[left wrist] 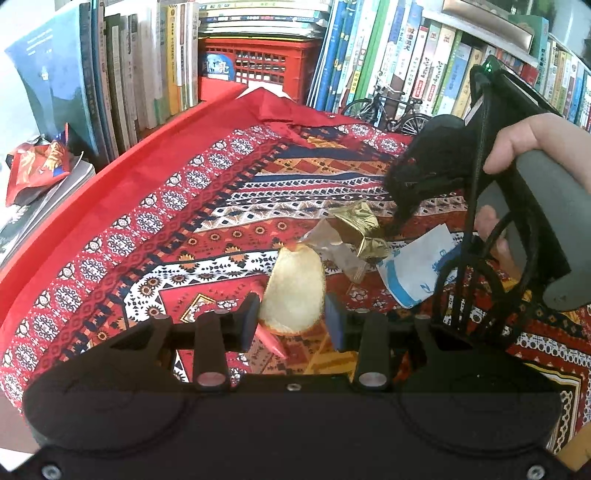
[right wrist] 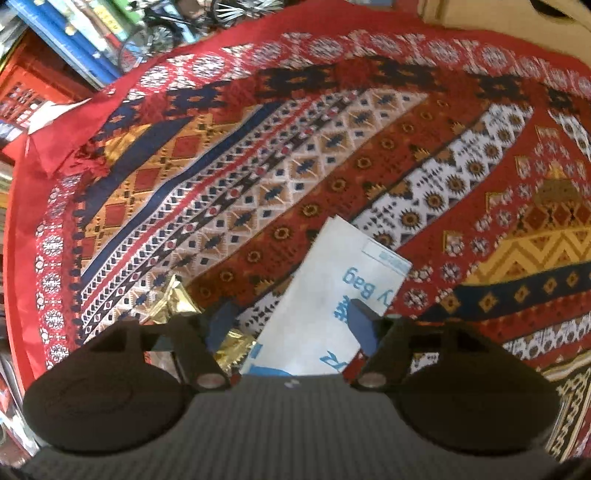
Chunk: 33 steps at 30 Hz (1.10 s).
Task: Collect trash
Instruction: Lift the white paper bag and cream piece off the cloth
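At the far left of my left-wrist view, a crumpled red snack wrapper (left wrist: 35, 166) lies on a stack of papers beside a row of upright books (left wrist: 140, 66). A red plastic crate (left wrist: 258, 61) sits behind a patterned red tablecloth (left wrist: 166, 221) that covers the table. In the middle, my left gripper (left wrist: 291, 317) has its two blue-padded fingers on either side of a pale, crinkled wrapper (left wrist: 293, 288) with red ends; the pads look pressed against it, so I am clamped on it. Just behind it lies a gold foil wrapper (left wrist: 360, 225), touching some clear plastic. To the right of that lies a white bag with blue print (left wrist: 417, 266), and my right hand (left wrist: 535, 144) holds the other tool above it.

In my right-wrist view, the gold foil (right wrist: 173, 299) sits at lower left, the white bag (right wrist: 325, 291) lies flat between my right gripper's (right wrist: 291, 319) fingers, which stand wide apart. A toy bicycle (right wrist: 159, 33) stands by the books at the upper left.
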### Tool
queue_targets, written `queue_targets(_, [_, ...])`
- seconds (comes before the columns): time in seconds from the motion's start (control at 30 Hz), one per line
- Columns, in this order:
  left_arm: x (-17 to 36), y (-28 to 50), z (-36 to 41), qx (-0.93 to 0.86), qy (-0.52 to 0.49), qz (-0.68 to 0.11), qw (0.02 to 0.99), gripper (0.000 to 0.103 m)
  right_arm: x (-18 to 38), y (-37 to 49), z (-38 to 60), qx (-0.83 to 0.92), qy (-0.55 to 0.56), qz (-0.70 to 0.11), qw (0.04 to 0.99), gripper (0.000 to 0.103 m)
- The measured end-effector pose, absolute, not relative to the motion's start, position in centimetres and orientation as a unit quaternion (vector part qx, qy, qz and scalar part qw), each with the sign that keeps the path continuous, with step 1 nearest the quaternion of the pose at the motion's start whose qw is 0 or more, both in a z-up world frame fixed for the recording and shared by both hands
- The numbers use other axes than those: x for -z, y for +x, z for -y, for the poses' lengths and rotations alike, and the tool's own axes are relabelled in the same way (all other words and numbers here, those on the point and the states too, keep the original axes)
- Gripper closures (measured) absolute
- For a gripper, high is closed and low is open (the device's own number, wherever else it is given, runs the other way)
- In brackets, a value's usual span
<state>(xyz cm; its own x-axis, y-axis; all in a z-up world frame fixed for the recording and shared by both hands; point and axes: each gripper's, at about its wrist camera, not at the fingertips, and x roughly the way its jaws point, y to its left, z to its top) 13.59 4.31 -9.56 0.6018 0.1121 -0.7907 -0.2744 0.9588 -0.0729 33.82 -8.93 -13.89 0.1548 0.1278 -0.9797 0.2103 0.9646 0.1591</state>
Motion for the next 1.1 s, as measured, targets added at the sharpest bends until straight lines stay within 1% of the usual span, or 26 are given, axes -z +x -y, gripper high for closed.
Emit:
queue_targets(0.03, [9.5, 13.6, -4.3, -0.108, -0.093, -0.432, 0.891, 0.067, 13.8, 33.7, 9.0, 0.029, 0.129, -0.650, 0.749, 0.062])
queue_targets(0.07, [9.5, 13.6, -4.3, -0.107, -0.093, -0.431, 0.891, 0.067, 13.8, 33.6, 9.3, 0.024, 0.136, -0.650, 0.747, 0.068])
queue_targets(0.1, [9.5, 13.7, -4.2, -0.105, -0.094, -0.431, 0.891, 0.067, 13.8, 33.4, 9.6, 0.019, 0.145, -0.653, 0.743, 0.072])
queue_targets(0.13, [9.5, 13.7, -4.2, -0.104, -0.093, -0.431, 0.892, 0.067, 13.8, 33.3, 9.8, 0.019, 0.148, -0.658, 0.738, 0.079])
queue_targets(0.17, [9.5, 13.7, -4.1, -0.102, -0.092, -0.430, 0.892, 0.067, 13.7, 33.1, 10.0, 0.017, 0.151, -0.659, 0.736, 0.084])
queue_targets(0.23, [9.3, 13.7, -3.9, -0.101, -0.089, -0.428, 0.893, 0.067, 13.4, 32.7, 10.2, 0.010, 0.151, -0.659, 0.737, 0.089])
queue_targets(0.47, [8.4, 13.2, -3.6, -0.099, -0.088, -0.420, 0.898, 0.067, 11.7, 31.2, 11.3, -0.009, 0.157, -0.650, 0.744, 0.096])
queue_targets(0.67, [7.5, 12.2, -3.3, -0.104, -0.091, -0.412, 0.900, 0.067, 10.2, 29.5, 12.7, -0.030, 0.162, -0.646, 0.745, 0.099])
queue_targets(0.8, [7.0, 11.3, -3.1, -0.108, -0.098, -0.409, 0.901, 0.067, 9.3, 28.4, 13.1, -0.046, 0.148, -0.638, 0.754, 0.099])
queue_targets(0.83, [6.9, 11.1, -3.0, -0.109, -0.098, -0.408, 0.901, 0.067, 9.1, 28.2, 13.1, -0.048, 0.140, -0.636, 0.757, 0.092])
queue_targets(0.9, [6.9, 10.6, -3.0, -0.111, -0.100, -0.407, 0.901, 0.067, 9.5, 28.2, 13.5, -0.042, 0.138, -0.637, 0.758, 0.066])
queue_targets(0.93, [6.9, 10.4, -3.0, -0.112, -0.100, -0.407, 0.901, 0.067, 9.8, 28.4, 13.8, -0.040, 0.148, -0.638, 0.755, 0.049])
queue_targets(0.97, [6.9, 10.2, -3.0, -0.114, -0.100, -0.408, 0.900, 0.067, 10.1, 28.6, 14.0, -0.035, 0.158, -0.639, 0.752, 0.035])
queue_targets(1.0, [7.0, 10.1, -3.0, -0.115, -0.100, -0.409, 0.900, 0.067, 10.4, 28.9, 14.1, -0.032, 0.166, -0.638, 0.752, 0.034])
queue_targets(1.1, [7.1, 9.9, -3.1, -0.116, -0.103, -0.410, 0.899, 0.067, 11.1, 29.7, 13.4, -0.023, 0.153, -0.636, 0.756, 0.034])
